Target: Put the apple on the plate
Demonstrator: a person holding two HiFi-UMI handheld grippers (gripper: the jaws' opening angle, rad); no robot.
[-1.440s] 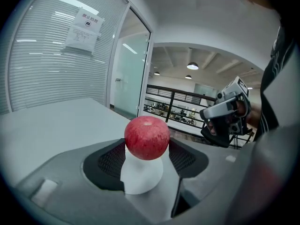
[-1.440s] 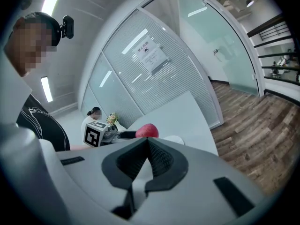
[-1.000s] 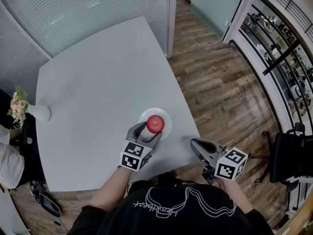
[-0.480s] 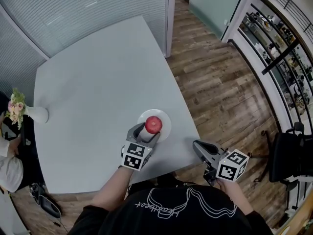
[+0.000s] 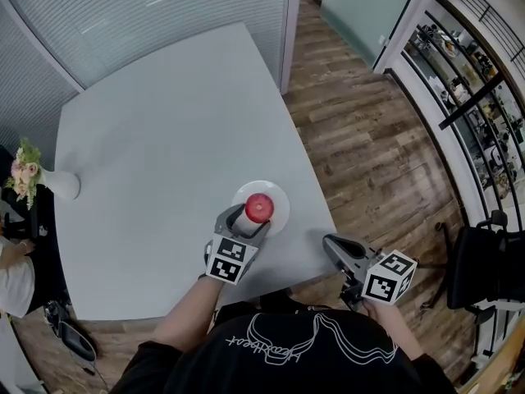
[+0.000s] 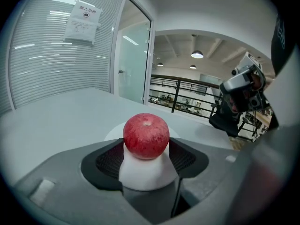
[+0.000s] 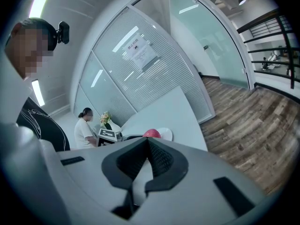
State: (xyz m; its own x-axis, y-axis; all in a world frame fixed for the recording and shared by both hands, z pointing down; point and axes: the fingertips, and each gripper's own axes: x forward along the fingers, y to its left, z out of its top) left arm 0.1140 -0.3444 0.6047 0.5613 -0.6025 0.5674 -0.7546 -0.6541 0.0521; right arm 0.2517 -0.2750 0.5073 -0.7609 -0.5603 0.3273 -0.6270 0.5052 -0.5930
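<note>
A red apple (image 5: 260, 208) rests on a small white plate (image 5: 279, 195) near the front right corner of the grey table (image 5: 164, 121). My left gripper (image 5: 250, 218) reaches onto the plate from the near side, shut on the apple. In the left gripper view the apple (image 6: 146, 136) fills the gap between the jaw tips of that gripper (image 6: 146, 146), and the plate (image 6: 112, 134) shows behind it. My right gripper (image 5: 330, 245) hangs off the table's front right edge, shut and holding nothing. Past the right gripper (image 7: 148, 142) I see the apple (image 7: 151, 133) and the plate (image 7: 166, 134).
A white vase of flowers (image 5: 61, 185) stands at the table's left edge, and a person (image 5: 12, 269) sits beside it. Wooden floor (image 5: 369, 154) lies right of the table, with a black chair (image 5: 480, 261) at the far right. Glass walls close the back.
Barely anything differs. The left gripper stays on the apple over the plate, and the right gripper holds its place off the table edge; only the head view shifts slightly.
</note>
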